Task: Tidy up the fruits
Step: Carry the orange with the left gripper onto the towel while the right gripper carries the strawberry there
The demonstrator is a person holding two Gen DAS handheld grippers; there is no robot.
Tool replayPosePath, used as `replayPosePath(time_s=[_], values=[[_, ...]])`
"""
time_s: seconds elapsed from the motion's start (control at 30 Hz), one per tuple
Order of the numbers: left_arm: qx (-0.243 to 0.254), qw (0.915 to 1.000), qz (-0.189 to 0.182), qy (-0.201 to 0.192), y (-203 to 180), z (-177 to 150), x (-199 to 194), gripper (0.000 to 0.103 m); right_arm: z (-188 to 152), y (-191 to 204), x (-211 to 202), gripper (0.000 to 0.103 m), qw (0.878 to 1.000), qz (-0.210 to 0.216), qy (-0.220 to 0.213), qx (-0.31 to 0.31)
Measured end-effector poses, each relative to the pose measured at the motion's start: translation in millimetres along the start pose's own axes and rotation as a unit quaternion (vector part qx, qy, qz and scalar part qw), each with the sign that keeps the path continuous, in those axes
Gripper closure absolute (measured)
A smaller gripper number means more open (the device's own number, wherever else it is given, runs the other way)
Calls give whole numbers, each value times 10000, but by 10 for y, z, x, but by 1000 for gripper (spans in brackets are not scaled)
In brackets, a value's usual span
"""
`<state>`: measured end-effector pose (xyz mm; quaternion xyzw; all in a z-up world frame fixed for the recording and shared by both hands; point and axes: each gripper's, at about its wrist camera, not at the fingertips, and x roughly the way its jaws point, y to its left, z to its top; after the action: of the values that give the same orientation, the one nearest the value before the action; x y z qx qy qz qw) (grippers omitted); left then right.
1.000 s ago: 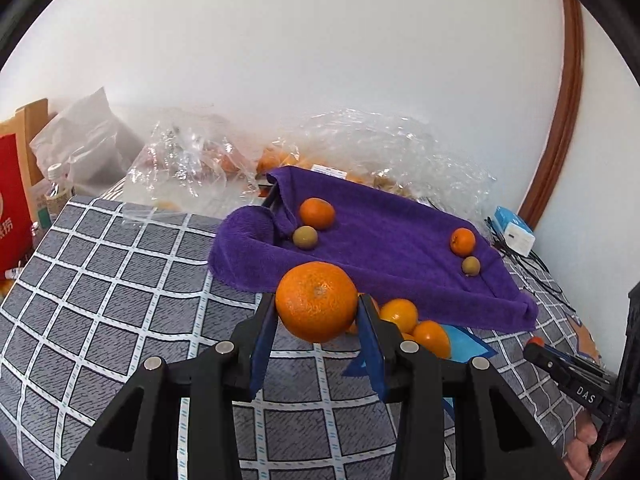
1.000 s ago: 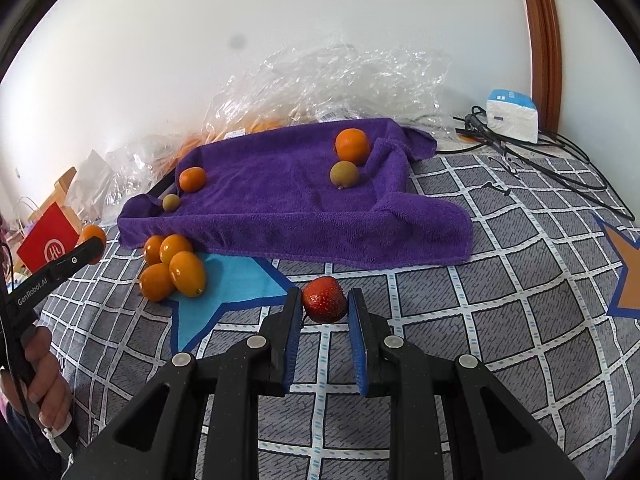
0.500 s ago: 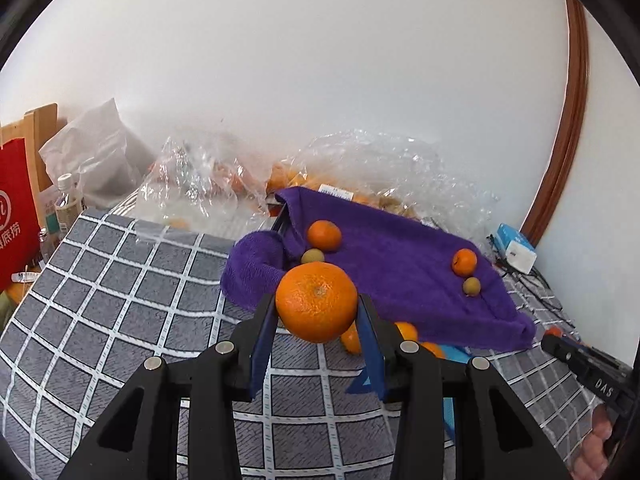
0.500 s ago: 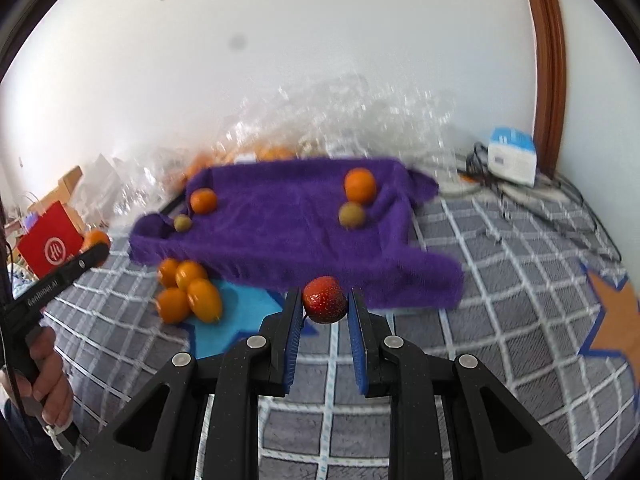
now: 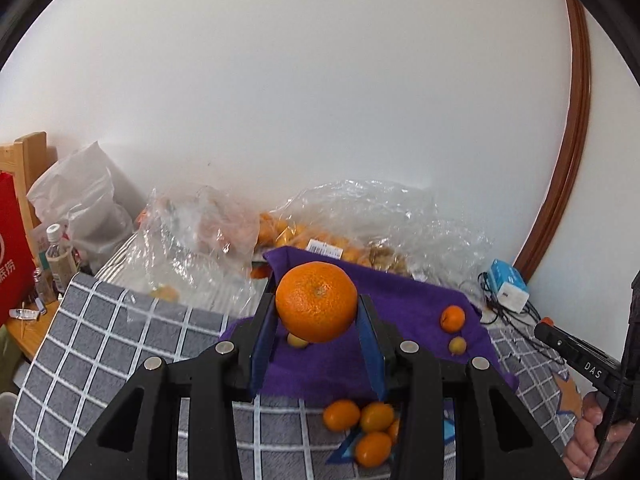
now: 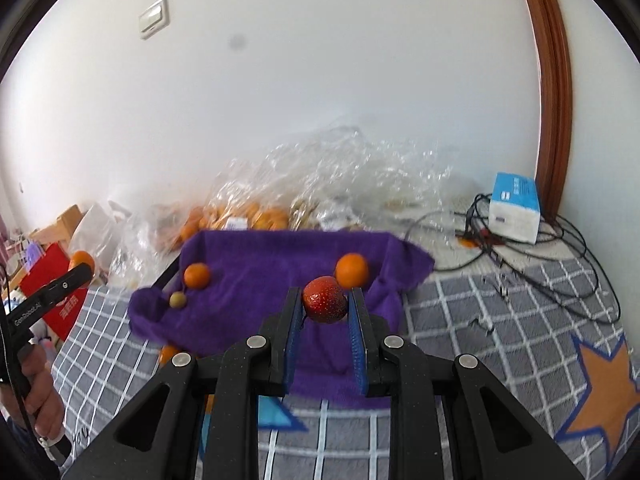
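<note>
My left gripper [image 5: 317, 312] is shut on a large orange [image 5: 316, 300], held in the air above the near left part of the purple towel [image 5: 412, 300]. My right gripper [image 6: 325, 304] is shut on a red strawberry [image 6: 324, 299], held above the purple towel [image 6: 260, 264]. On the towel lie a small orange [image 5: 452, 318] with a yellow-green fruit [image 5: 457, 345] at one end, and an orange [image 6: 351, 270] at the other. Several kumquats [image 5: 362, 424] lie on the blanket in front of the towel.
Clear plastic bags of fruit [image 5: 360, 232] lie behind the towel against the wall. A blue-white box with cables [image 6: 514, 208] sits at the right. A red bag [image 5: 12, 256], bottles and a wooden chair stand at the left. The grey checked blanket [image 6: 500, 328] covers the surface.
Both grippers have risen and moved forward toward the towel, still holding their fruit. The views have tilted up, so more wall shows and the towel sits lower.
</note>
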<state>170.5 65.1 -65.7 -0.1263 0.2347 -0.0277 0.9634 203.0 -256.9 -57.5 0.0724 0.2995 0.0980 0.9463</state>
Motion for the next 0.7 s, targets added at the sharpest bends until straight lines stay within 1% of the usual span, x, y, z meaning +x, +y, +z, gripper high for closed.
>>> replayPosePath(time_s=[0.13, 0.23, 0.33, 0.43, 0.5, 0.57, 0.7], values=[[-98, 9999, -71, 6, -47, 119, 202, 65, 161, -20, 163, 80, 10000, 27, -8, 48], [-176, 9997, -131, 144, -64, 116, 427, 65, 175, -23, 360, 80, 9999, -1, 119, 94], [-228, 9989, -116, 398, -72, 79, 649, 65, 107, -25, 590, 80, 9991, 105, 361, 187], [-207, 9978, -156, 618, -73, 13, 833, 65, 0, -10, 767, 80, 9983, 19, 573, 55], [-118, 9970, -93, 763, -104, -55, 973, 65, -92, -18, 901, 80, 9967, -71, 807, -14], [-78, 9957, -47, 926, -104, -133, 1085, 65, -149, -20, 1044, 80, 9932, -136, 1154, -75], [42, 9921, -16, 1257, -121, -254, 1265, 65, -230, -32, 1194, 80, 9888, -102, 1488, -44]])
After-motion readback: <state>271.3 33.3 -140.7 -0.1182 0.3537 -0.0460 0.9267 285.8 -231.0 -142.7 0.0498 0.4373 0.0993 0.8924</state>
